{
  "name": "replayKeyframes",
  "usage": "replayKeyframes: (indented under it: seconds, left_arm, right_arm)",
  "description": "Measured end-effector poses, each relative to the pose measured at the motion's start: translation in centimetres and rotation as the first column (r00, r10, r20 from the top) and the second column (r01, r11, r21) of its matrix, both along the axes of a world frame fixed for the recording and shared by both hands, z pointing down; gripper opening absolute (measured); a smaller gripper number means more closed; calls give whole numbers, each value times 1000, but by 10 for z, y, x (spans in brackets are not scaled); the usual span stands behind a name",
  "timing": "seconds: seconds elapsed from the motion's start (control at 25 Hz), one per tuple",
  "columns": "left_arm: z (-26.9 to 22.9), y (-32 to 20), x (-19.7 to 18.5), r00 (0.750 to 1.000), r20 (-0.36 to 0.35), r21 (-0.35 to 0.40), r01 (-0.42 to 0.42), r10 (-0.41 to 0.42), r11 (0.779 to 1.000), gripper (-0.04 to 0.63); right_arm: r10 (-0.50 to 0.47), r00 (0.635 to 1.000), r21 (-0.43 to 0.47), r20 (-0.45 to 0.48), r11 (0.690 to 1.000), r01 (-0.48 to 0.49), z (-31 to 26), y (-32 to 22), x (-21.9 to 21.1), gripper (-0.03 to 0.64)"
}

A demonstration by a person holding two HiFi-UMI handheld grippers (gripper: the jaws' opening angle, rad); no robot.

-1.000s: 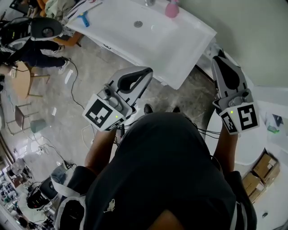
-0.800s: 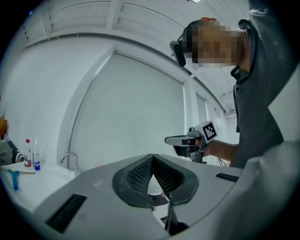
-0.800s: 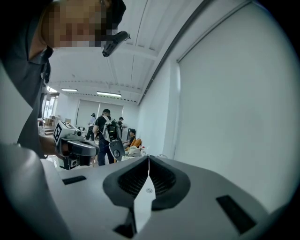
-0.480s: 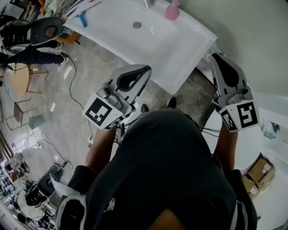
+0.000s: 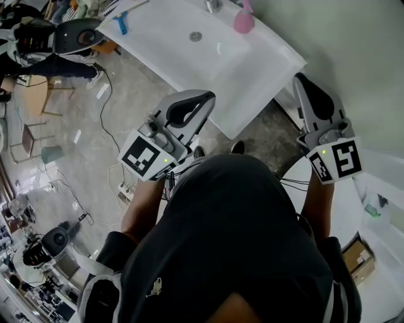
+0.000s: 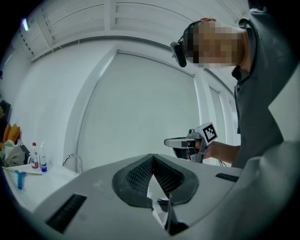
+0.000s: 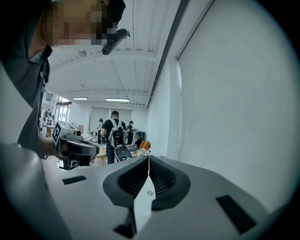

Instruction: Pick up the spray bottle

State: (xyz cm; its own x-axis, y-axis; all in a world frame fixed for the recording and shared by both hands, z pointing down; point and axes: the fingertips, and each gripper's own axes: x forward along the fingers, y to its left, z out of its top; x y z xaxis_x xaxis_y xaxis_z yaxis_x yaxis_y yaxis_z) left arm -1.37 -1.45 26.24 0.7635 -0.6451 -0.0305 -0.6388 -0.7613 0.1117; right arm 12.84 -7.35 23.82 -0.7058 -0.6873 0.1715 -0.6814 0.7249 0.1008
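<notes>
Both your tongs are closed tight with nothing between them. Your left tongs (image 5: 206, 97) point at the front edge of the white basin surface (image 5: 252, 63); your right tongs (image 5: 300, 78) sit past its near corner, close to the wall (image 5: 353, 57). The pink spray bottle (image 5: 243, 19) stands at the back of that surface, just beside the tap (image 5: 211, 5), well apart from both tongs.
</notes>
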Motion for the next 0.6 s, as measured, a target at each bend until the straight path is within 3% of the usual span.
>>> replayKeyframes:
  seconds: [0.32, 0.6]
  left_arm:
    - [-3, 0, 32, 999, 34, -23, 40, -39, 999, 5]
    - [-17, -1, 44, 1000, 11, -7, 26, -26, 1000, 5]
  right_arm:
    - [-33, 999, -17, 33, 999, 33, 6, -8, 31, 9]
    - [-33, 999, -37, 10, 999, 33, 5, -15, 41, 9]
